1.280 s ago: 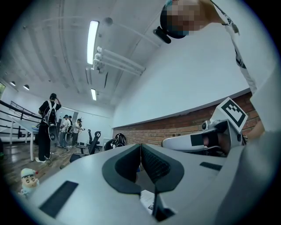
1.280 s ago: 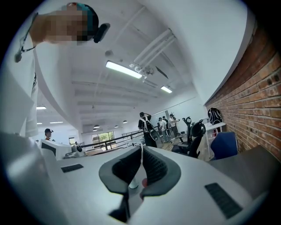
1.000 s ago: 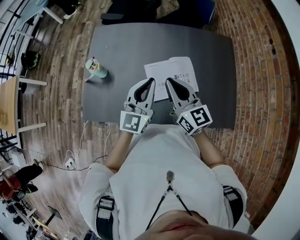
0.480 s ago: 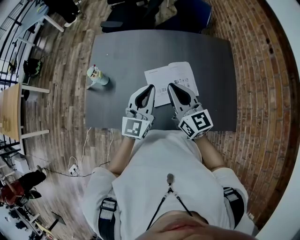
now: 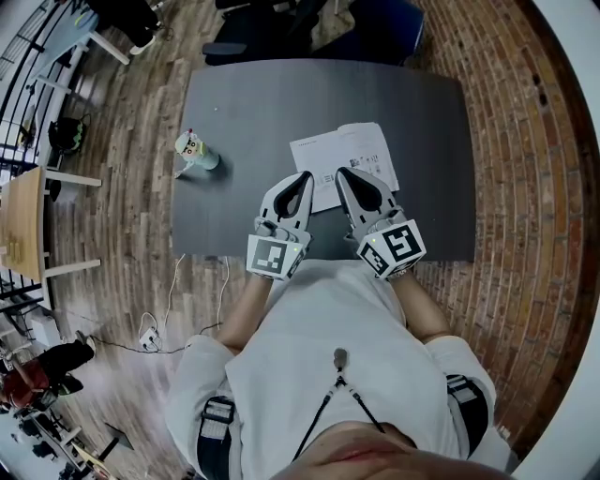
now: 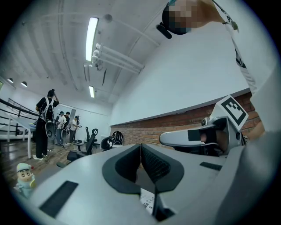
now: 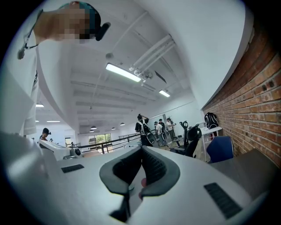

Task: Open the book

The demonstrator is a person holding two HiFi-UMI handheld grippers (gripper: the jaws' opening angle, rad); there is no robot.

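A white printed book (image 5: 354,152) lies flat on the dark grey table (image 5: 253,112), right of the middle. Both grippers hang level over the table's near edge, side by side, pointing at the book's near edge. My left gripper (image 5: 305,176) is shut, its jaws meeting with nothing between them (image 6: 140,146); a strip of the book's print (image 6: 148,203) shows below them. My right gripper (image 5: 340,173) is shut too and holds nothing (image 7: 141,149). Whether either tip touches the book I cannot tell.
A small toy figure (image 5: 193,146) stands on the table's left part, also low left in the left gripper view (image 6: 24,175). Office chairs (image 5: 281,23) stand beyond the far edge. Brick floor lies to the right, wood floor and a cable (image 5: 159,309) to the left.
The head view has shifted a little, so the table sits slightly lower in the picture. Both grippers stay shut and keep their place beside the book.
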